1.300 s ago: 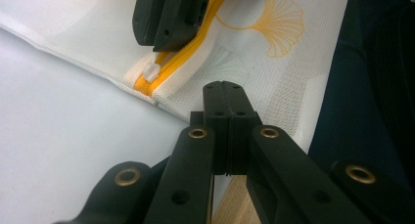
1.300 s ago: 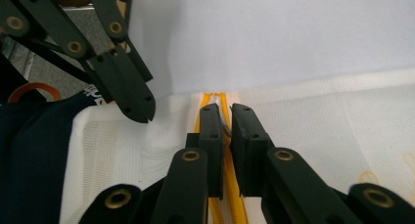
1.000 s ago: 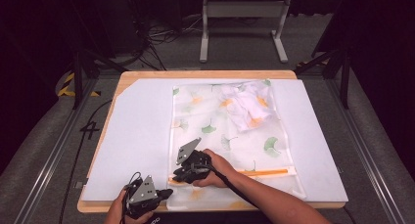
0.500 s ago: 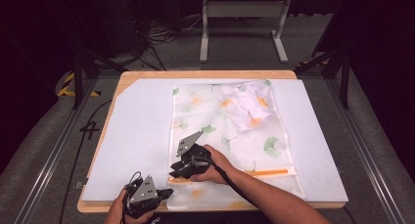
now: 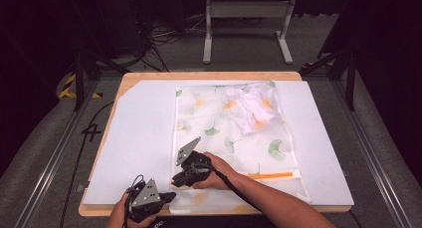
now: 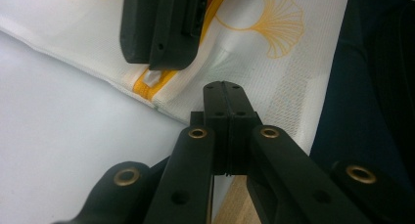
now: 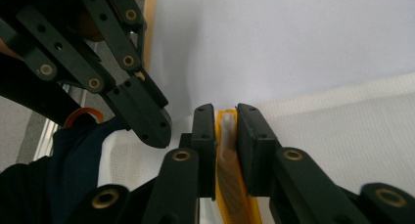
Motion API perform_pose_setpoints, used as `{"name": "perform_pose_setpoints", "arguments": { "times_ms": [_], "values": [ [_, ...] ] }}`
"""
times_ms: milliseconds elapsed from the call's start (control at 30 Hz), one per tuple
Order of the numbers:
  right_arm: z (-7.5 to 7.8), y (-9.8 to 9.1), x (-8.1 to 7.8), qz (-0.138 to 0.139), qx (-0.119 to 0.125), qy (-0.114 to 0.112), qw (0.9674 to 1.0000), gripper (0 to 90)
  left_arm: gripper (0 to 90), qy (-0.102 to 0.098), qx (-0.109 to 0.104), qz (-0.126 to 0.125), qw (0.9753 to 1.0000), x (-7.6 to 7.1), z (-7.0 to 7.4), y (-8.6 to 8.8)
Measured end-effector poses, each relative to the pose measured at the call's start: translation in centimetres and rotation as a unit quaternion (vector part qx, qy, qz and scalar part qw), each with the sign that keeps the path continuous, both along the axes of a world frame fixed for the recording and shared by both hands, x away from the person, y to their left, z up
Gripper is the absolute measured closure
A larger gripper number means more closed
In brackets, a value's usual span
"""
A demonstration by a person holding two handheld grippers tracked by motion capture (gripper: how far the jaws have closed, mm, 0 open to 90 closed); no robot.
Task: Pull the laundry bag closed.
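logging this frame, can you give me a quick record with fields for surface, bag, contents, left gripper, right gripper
surface: white sheet on a wooden table
bag: white mesh laundry bag, ginkgo leaf print, orange zipper
contents: bunched white cloth at the far end
left gripper: jaws shut, at the bag's near corner
right gripper: jaws closed on the zipper's end

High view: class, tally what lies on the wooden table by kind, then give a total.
White foam board: 1
Sheer white mesh laundry bag with ginkgo-leaf print and orange zipper: 1
Crumpled white cloth with orange print inside the bag: 1
Hand-held black grippers: 2, left and right
Total: 5
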State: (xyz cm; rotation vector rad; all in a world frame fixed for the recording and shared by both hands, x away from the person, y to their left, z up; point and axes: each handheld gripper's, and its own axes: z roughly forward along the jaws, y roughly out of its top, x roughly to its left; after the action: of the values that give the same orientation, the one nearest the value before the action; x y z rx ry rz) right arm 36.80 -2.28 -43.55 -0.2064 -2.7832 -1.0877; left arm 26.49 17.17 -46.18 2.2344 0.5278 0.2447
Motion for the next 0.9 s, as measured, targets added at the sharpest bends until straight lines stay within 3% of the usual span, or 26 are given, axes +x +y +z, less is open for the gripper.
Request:
{"name": "perform_pose_setpoints", "arguments": {
  "times_ms": [100,200,367,500,667,733,767,867,900],
  "values": [
    [-0.2,0.0,0.1,-0.013,0.000,-0.002,0.9999,83.2,90.0,0.000,0.000,0.000,1.0000,0.0,0.0,0.0],
    [-0.7,0.3,-0.5,-0.022,-0.012,-0.024,0.9994,82.0,90.0,0.000,-0.001,-0.001,1.0000,0.0,0.0,0.0],
    [-0.9,0.3,-0.4,-0.033,0.010,-0.013,0.9993,84.9,90.0,0.000,0.000,-0.002,1.0000,0.1,0.0,0.0],
    [-0.9,0.0,-0.3,-0.032,0.010,-0.007,0.9994,85.2,90.0,0.001,-0.002,-0.002,1.0000,0.1,0.0,0.0],
    [-1.1,-0.4,-0.5,-0.034,0.019,-0.014,0.9991,85.3,90.0,-0.002,0.000,0.001,1.0000,0.0,0.0,-0.1],
    [-1.1,-0.4,-0.6,-0.035,0.019,-0.020,0.9990,85.4,90.0,-0.009,0.006,0.003,0.9999,0.0,0.1,-0.1],
    [-1.1,-0.4,-0.8,-0.033,0.019,-0.025,0.9990,85.6,88.0,-0.025,0.014,0.015,0.9995,0.1,0.3,-0.3],
    [-1.1,-0.3,-0.8,-0.033,0.018,-0.029,0.9989,85.8,88.4,-0.032,0.017,0.015,0.9992,0.5,0.4,-0.4],
    [-1.1,-0.2,-0.9,-0.032,0.019,-0.031,0.9988,85.9,88.4,-0.036,0.028,0.016,0.9988,0.7,0.4,-0.6]
  ]
}}
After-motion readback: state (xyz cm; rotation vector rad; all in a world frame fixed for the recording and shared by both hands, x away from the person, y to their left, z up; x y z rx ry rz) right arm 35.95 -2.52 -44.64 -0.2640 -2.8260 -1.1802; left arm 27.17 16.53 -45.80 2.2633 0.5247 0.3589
